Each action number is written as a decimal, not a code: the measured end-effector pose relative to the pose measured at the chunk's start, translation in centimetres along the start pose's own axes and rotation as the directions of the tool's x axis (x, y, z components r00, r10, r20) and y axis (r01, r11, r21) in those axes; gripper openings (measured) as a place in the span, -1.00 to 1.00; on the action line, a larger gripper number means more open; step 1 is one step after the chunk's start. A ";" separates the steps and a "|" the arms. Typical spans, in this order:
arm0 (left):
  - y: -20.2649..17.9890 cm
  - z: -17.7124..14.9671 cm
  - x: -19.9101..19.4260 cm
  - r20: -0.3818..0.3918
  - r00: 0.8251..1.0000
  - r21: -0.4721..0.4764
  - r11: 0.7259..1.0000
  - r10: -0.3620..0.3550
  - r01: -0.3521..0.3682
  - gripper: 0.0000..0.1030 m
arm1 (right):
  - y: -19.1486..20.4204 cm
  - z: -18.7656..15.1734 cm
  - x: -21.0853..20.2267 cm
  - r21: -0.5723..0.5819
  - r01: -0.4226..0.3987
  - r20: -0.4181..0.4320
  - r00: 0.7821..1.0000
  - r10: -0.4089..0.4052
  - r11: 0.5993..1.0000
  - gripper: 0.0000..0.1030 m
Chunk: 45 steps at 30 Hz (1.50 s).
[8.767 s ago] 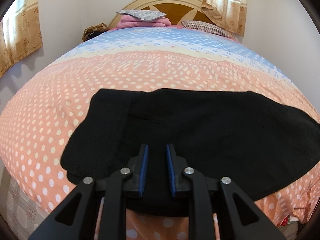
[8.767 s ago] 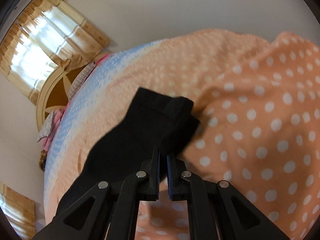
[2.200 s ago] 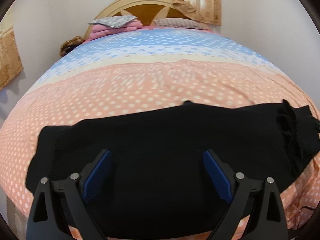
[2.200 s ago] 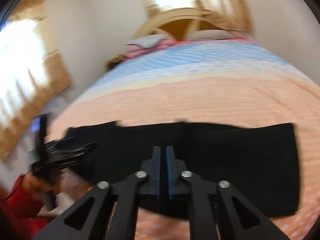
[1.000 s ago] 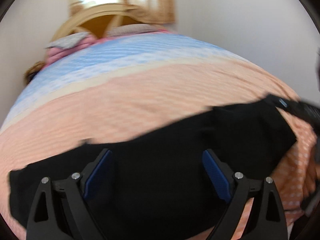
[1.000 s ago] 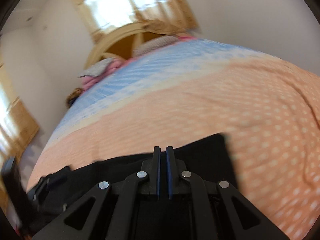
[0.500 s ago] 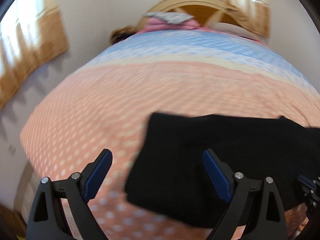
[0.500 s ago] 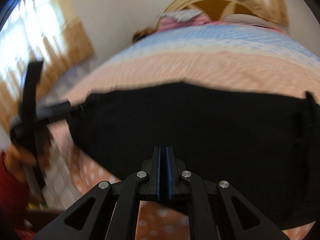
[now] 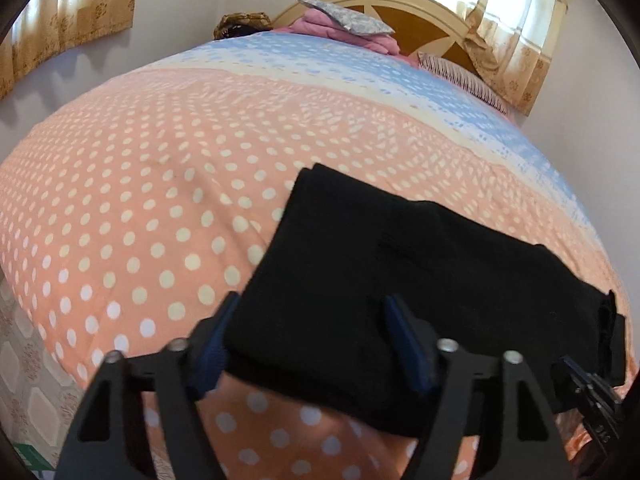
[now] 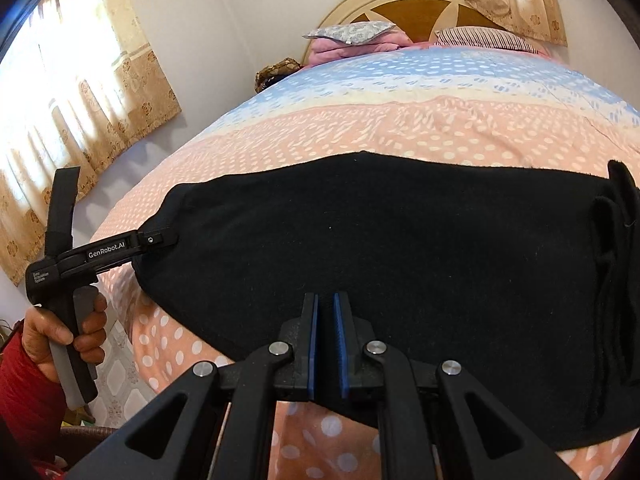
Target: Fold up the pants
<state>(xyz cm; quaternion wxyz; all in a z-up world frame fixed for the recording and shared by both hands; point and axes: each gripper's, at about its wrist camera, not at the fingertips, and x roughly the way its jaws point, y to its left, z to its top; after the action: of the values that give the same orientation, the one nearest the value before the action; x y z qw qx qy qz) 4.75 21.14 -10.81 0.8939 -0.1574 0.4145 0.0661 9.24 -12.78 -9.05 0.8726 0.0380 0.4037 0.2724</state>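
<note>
Black pants point(image 9: 400, 260), folded into a long band, lie across the near part of the bed. My left gripper point(image 9: 310, 332) straddles their near left corner. Its jaws are closing, with the fabric between the blue pads point(image 9: 404, 336) and not squeezed. In the right wrist view that same left gripper point(image 10: 156, 240) touches the left corner of the pants point(image 10: 380, 240), held by a hand point(image 10: 64, 336) in a red sleeve. My right gripper point(image 10: 326, 340) is shut over the near edge of the pants, with only a thin slit between its pads and no fabric visibly pinched. It also shows at the left wrist view's lower right as the right gripper point(image 9: 588, 384).
The bed cover point(image 9: 140, 200) is peach with white dots and turns blue farther back. A grey pillow point(image 10: 348, 34) on a pink blanket and a striped pillow point(image 10: 480, 38) lie by the headboard point(image 10: 416, 8). Curtains point(image 10: 80, 80) hang on the left. Tiled floor point(image 9: 24, 380) lies below the bed's edge.
Both grippers swung left and then steadied. The left jaws have narrowed around the pants' near left corner. The right gripper stays shut over the near edge.
</note>
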 end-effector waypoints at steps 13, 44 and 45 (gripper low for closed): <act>-4.7 1.8 -4.4 0.126 0.990 0.105 0.993 -0.071 0.058 -0.52 | -2.8 0.5 -2.7 0.119 -0.058 0.052 0.997 0.052 0.991 -0.83; -42.2 -14.2 -5.5 -0.071 0.868 0.801 0.490 -0.491 0.343 -0.24 | -24.4 -7.5 -24.2 0.619 0.134 0.236 0.908 -0.346 0.774 -0.82; -42.1 -14.3 -5.5 -0.099 0.868 0.806 0.472 -0.487 0.356 0.06 | -24.5 -7.6 -24.2 0.623 0.127 0.236 0.910 -0.340 0.772 -0.82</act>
<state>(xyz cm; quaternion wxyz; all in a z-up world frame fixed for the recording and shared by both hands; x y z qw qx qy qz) 1.36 -23.30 -5.79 0.8814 0.1709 0.2807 -0.3392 1.94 -47.03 -4.59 0.8991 0.3037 0.3152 0.0091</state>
